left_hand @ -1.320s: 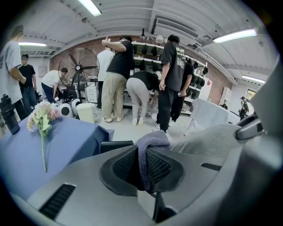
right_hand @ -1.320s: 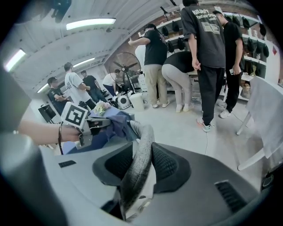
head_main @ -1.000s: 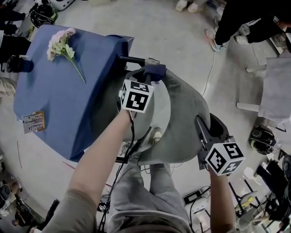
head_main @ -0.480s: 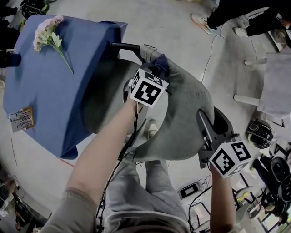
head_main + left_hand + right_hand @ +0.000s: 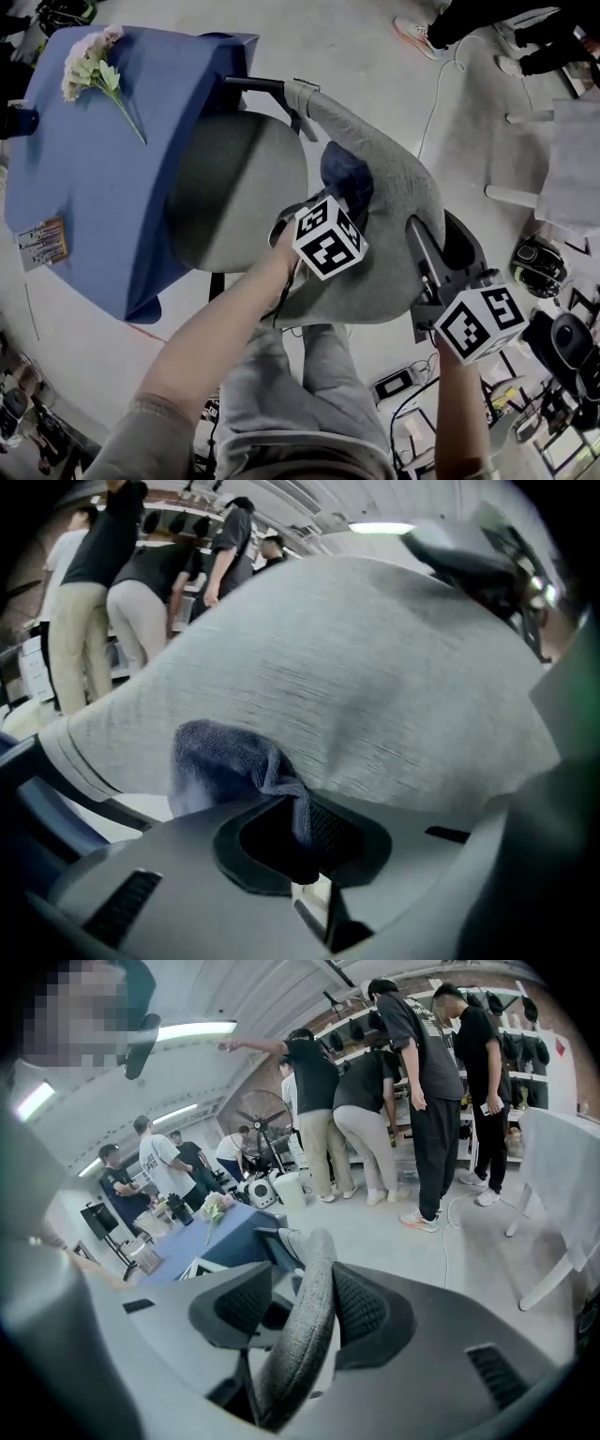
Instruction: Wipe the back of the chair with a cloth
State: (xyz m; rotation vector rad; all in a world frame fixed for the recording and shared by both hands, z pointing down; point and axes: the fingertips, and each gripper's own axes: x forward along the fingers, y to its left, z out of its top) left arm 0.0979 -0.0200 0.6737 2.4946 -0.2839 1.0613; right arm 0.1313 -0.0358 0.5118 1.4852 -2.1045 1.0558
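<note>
While the cloth lay against the grey chair back, near the middle of its visible face and clear of its edges, wiping was judged under way, not finished. The left gripper pinched a fold of the cloth between closed jaws. The right gripper clamped the chair back's near edge, a pad on each side, apparently steadying it. No soil showed, so covered area could not be read; the strip toward the clamped edge probably remained. Seat sat just beside a blue-covered table.
</note>
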